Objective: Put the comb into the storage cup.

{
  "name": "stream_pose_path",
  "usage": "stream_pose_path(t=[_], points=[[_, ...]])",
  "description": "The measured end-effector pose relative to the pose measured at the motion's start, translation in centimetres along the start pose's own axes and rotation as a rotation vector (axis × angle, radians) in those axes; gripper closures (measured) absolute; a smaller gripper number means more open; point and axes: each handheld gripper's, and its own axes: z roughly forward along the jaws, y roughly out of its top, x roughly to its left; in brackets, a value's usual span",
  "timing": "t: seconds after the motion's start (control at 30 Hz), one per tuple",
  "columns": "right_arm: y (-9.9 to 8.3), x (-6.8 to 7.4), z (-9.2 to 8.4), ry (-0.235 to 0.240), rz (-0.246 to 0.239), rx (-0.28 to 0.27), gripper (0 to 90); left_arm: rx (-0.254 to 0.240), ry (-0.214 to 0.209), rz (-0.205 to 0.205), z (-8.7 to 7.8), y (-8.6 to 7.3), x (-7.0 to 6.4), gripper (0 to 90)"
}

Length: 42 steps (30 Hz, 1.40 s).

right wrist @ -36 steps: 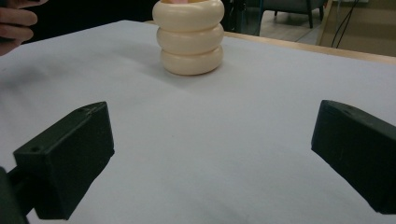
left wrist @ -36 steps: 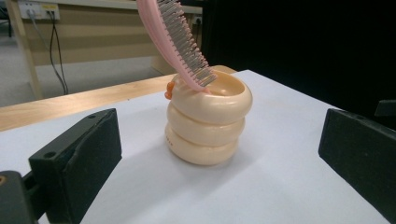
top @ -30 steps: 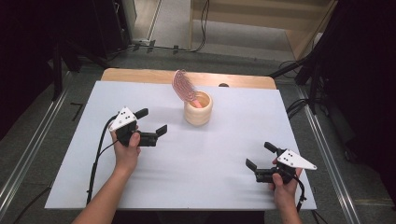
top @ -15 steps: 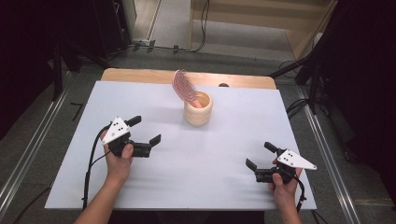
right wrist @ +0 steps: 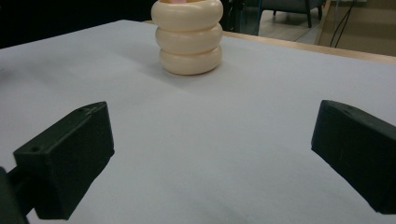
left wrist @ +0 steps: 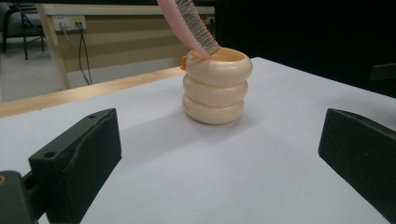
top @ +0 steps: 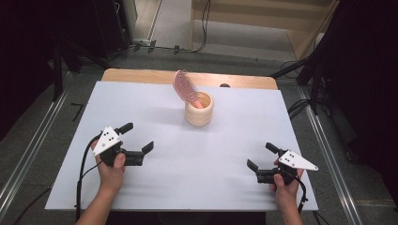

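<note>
A cream ribbed cup [top: 199,110] made of three stacked rings stands upright at the back middle of the white table [top: 155,103]. A pink brush [top: 186,87] with grey bristles leans out of it toward the back left. The cup [left wrist: 215,87] and brush [left wrist: 190,24] appear ahead in the left gripper view, and the cup [right wrist: 189,36] ahead in the right gripper view. My left gripper [top: 136,137] is open at the front left, nothing between its jaws. My right gripper [top: 261,156] is open at the front right, also empty.
A wooden strip [top: 141,75] runs along the table's far edge. Cables [top: 202,28] lie on the floor behind, and metal rails [top: 33,150] flank both sides. Wide bare tabletop lies between the two grippers and the cup.
My left gripper has drawn back from beside the cup toward the front left edge, staying open. The right gripper, cup and brush have not moved.
</note>
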Motion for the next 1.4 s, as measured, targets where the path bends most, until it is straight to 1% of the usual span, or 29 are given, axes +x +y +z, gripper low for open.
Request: stream_pose_path(t=[0.03, 0.1, 0.27, 0.3, 0.37, 0.4, 0.73, 0.77, 0.83, 0.87, 0.9, 0.93, 0.97, 1.0, 1.03, 1.17, 1.4], points=[[0.0, 0.0, 0.0, 0.000, 0.000, 0.000, 0.0, 0.000, 0.000, 0.000, 0.0, 0.0, 0.0, 0.0], [0.0, 0.0, 0.0, -0.001, 0.001, 0.000, 0.0, 0.004, 0.009, -0.005, -0.6, -0.4, 0.0, 0.0], [0.0, 0.0, 0.0, -0.003, 0.000, 0.001, 0.0, 0.009, 0.026, -0.005, -1.6, -1.0, 0.2, 0.0], [0.0, 0.0, 0.0, -0.003, 0.000, 0.001, 0.0, 0.009, 0.030, -0.010, -1.7, -1.1, 0.3, 0.0], [0.0, 0.0, 0.0, -0.002, -0.001, 0.000, 0.0, 0.015, 0.034, -0.008, -1.8, -1.3, 0.3, 0.0], [0.0, 0.0, 0.0, -0.004, -0.001, 0.001, 0.0, 0.014, 0.043, -0.005, -2.0, -1.5, 0.3, 0.0], [0.0, 0.0, 0.0, -0.008, 0.000, 0.001, 0.0, 0.018, 0.067, -0.012, -3.3, -2.3, 0.6, 0.0], [0.0, 0.0, 0.0, -0.009, 0.002, 0.001, 0.0, 0.017, 0.073, -0.019, -3.7, -2.4, 0.7, 0.0], [0.0, 0.0, 0.0, -0.011, 0.003, 0.002, 0.0, 0.016, 0.077, -0.020, -3.8, -2.5, 0.8, 0.0], [0.0, 0.0, 0.0, -0.012, 0.002, 0.002, 0.0, 0.014, 0.077, -0.035, -4.2, -2.6, 0.9, 0.0], [0.0, 0.0, 0.0, -0.012, 0.002, 0.002, 0.0, 0.014, 0.077, -0.035, -4.2, -2.6, 0.9, 0.0], [0.0, 0.0, 0.0, -0.012, 0.001, 0.001, 0.0, 0.013, 0.078, -0.040, -4.5, -2.8, 1.0, 0.0], [0.0, 0.0, 0.0, -0.012, 0.001, 0.001, 0.0, 0.013, 0.078, -0.040, -4.5, -2.8, 1.0, 0.0], [0.0, 0.0, 0.0, -0.013, 0.002, 0.001, 0.0, 0.025, 0.087, -0.034, -4.9, -3.0, 1.1, 0.0], [0.0, 0.0, 0.0, -0.012, 0.003, 0.001, 0.0, 0.023, 0.089, -0.041, -5.1, -3.2, 1.2, 0.0], [0.0, 0.0, 0.0, -0.013, 0.003, 0.001, 0.0, 0.027, 0.107, -0.051, -6.0, -3.6, 1.5, 0.0], [0.0, 0.0, 0.0, -0.016, 0.003, 0.002, 0.0, 0.041, 0.129, -0.047, -7.2, -4.1, 2.1, 0.0]])
